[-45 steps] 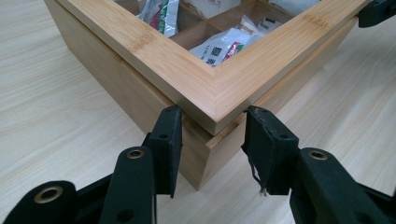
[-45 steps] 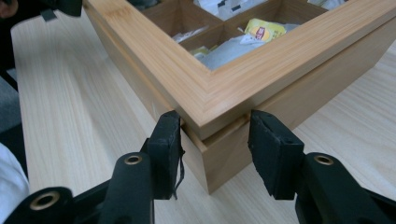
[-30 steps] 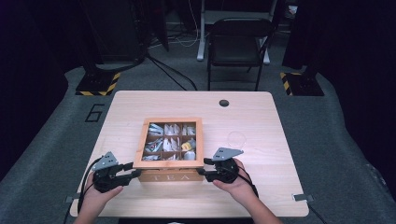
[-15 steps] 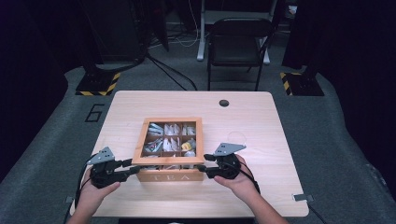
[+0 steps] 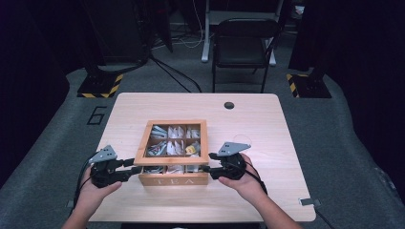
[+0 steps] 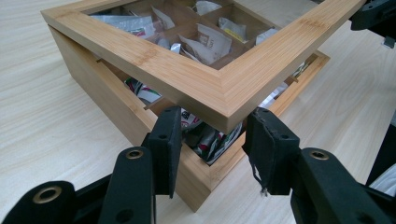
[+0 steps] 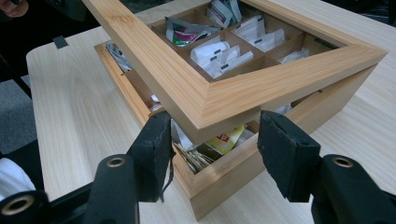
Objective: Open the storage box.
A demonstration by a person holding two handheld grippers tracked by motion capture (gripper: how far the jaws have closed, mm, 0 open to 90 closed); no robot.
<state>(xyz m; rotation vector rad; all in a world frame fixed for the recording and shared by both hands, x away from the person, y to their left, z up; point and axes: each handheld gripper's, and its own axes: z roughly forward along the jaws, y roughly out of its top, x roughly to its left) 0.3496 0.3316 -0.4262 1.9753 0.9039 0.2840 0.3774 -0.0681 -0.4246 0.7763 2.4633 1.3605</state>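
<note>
A wooden tea box point(image 5: 174, 180) marked TEA stands near the table's front edge, with tea bags point(image 5: 168, 145) in its compartments. Its windowed lid point(image 5: 172, 159) is tilted up at the front, leaving a gap over the box point(image 6: 116, 112). My left gripper point(image 5: 136, 166) straddles the lid's front left corner point(image 6: 219, 100), with both pads against the corner's edges. My right gripper point(image 5: 205, 169) straddles the front right corner point(image 7: 205, 105). Its jaws have just been opening, and the pads still touch the lid's frame.
The light wooden table point(image 5: 258, 129) has a round cable hole point(image 5: 229, 105) at the back. Behind it stand a black chair point(image 5: 243, 43) and two bases with yellow-black stripes point(image 5: 100, 86). Bare tabletop lies on both sides of the box.
The lid's front edge has come up off the box. Both grippers stay at its front corners, the right one slightly higher than before.
</note>
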